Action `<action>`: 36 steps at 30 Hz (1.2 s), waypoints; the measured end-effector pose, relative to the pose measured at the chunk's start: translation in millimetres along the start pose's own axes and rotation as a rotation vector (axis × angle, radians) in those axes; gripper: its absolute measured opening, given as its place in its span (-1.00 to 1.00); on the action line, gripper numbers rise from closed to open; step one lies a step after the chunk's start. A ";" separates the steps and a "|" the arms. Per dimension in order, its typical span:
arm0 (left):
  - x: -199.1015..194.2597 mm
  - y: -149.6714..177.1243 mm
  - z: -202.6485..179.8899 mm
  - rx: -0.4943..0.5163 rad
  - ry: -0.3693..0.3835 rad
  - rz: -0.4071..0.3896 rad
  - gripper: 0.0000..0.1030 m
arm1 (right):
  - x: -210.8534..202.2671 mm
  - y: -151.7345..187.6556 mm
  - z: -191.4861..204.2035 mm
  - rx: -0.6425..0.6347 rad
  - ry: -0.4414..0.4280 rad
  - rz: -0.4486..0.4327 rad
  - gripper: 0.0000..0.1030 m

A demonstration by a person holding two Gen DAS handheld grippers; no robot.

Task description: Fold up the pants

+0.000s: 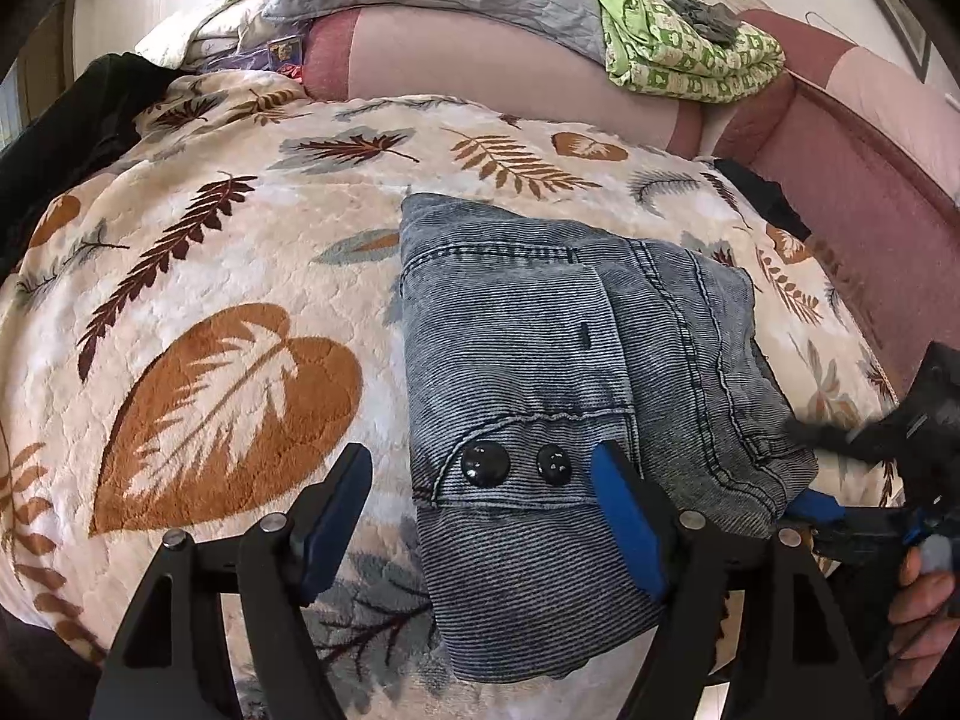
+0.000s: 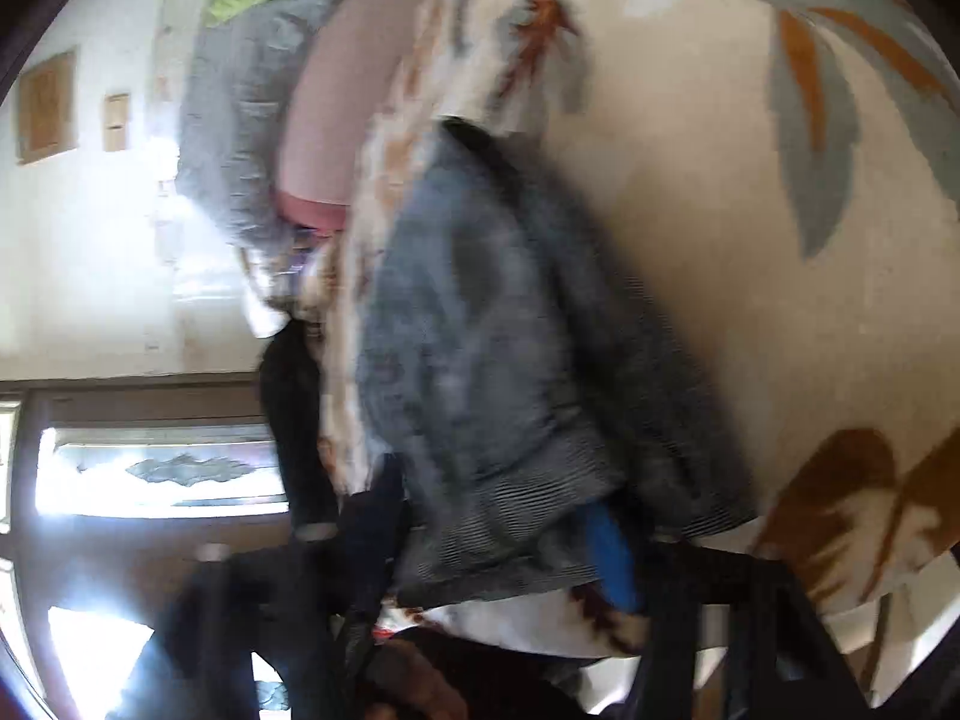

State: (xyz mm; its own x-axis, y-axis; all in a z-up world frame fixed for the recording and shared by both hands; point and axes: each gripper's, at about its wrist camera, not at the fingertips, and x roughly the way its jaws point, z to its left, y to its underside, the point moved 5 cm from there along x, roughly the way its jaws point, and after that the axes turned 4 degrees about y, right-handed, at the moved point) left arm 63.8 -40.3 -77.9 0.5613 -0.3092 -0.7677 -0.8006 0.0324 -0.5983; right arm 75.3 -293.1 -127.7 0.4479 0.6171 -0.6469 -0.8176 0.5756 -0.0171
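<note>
Folded pants (image 1: 576,420) laid on leaf-print blanket (image 1: 210,276), left gripper (image 1: 480,510) spread wide over their near edge, nothing grasped, buttons (image 1: 486,463) seen only in left view, right gripper (image 2: 510,546) clenched on pants corner, blurred in right view.

The folded grey denim pants (image 1: 576,372) lie on a leaf-patterned blanket (image 1: 228,276). The left gripper (image 1: 480,510) hovers with jaws wide apart over the edge nearest the camera, beside two black buttons (image 1: 516,463). The right gripper (image 1: 840,510) meets the pants' right corner.
</note>
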 end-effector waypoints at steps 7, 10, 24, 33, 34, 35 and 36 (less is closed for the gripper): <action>-0.3 0.3 -0.7 0.009 -0.004 -0.001 0.56 | -29.1 14.1 42.8 -0.341 0.261 -0.135 -0.87; -8.1 -2.9 -6.7 0.037 -0.027 -0.004 0.56 | -13.5 17.9 28.4 -0.398 0.368 -0.122 -0.87; 3.6 9.2 -16.2 0.161 -0.167 0.011 0.61 | -81.0 10.1 47.1 -0.402 0.298 -0.235 -0.54; 1.2 10.1 -16.2 0.156 -0.161 0.002 0.62 | -16.2 -12.5 79.3 -0.386 0.175 -0.035 -0.11; 1.1 9.4 -15.5 0.152 -0.152 0.005 0.62 | 0.9 -9.8 58.8 -0.376 0.244 0.016 -0.11; -0.7 9.1 -15.4 0.145 -0.139 0.009 0.61 | 13.1 -7.2 40.4 -0.360 0.256 0.042 -0.28; -3.9 6.5 -15.3 0.131 -0.116 0.014 0.61 | 9.4 -8.3 35.0 -0.354 0.235 0.007 -0.45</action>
State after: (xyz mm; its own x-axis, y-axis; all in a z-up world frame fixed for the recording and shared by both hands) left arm 53.2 -53.4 -75.3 0.5768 -0.1960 -0.7930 -0.7786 0.1618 -0.6063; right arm 99.0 -273.2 -107.0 0.3806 0.4575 -0.8036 -0.9125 0.3270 -0.2459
